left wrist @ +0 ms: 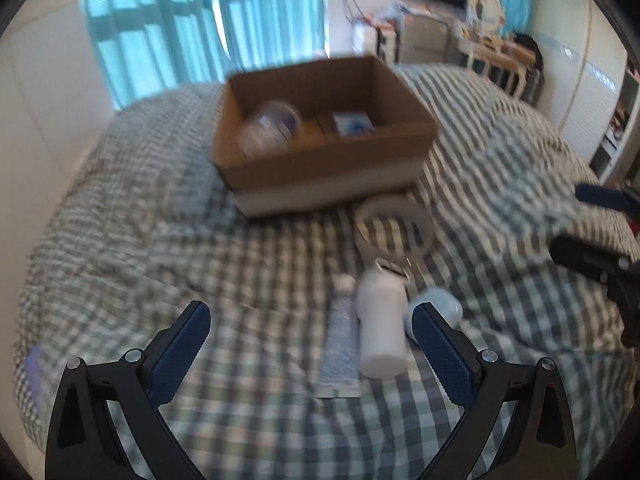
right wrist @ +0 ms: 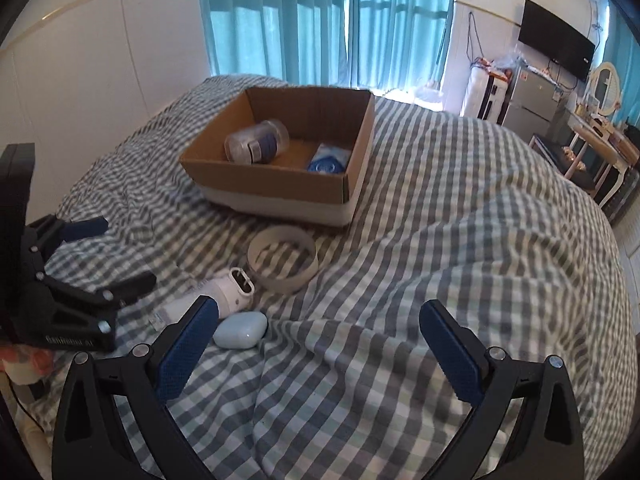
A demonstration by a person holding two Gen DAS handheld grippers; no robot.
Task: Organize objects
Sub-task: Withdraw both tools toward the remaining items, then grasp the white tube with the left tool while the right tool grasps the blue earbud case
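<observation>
Checked cotton covered the bed [right wrist: 460,208], and the loose things lay in a small cluster on it. Furthest left in the right wrist view, the left gripper [right wrist: 120,252] hung over the bedding with its jaws spread wide and nothing between them. Just beside it lay a flat tube [left wrist: 340,344], touching a white bottle [left wrist: 380,328] on its side; a pale blue case [right wrist: 241,329] sat just below the bottle's cap end. A white ring [right wrist: 282,258] rested between this cluster and the cardboard box [right wrist: 280,184], which already held a clear jar [right wrist: 258,142] and a blue packet [right wrist: 326,162]. To the right, the right gripper [right wrist: 316,344] was likewise fully open and empty, hovering near the case.

The step in hand looked like choosing the next item to box, roughly midway through the tidying. The left gripper's view was blurred, so its aim was uncertain, though the tube and bottle sat between its fingers [left wrist: 440,352]. The next move would call for lowering squarely over one item, closing across its narrow width without nudging its neighbours.
</observation>
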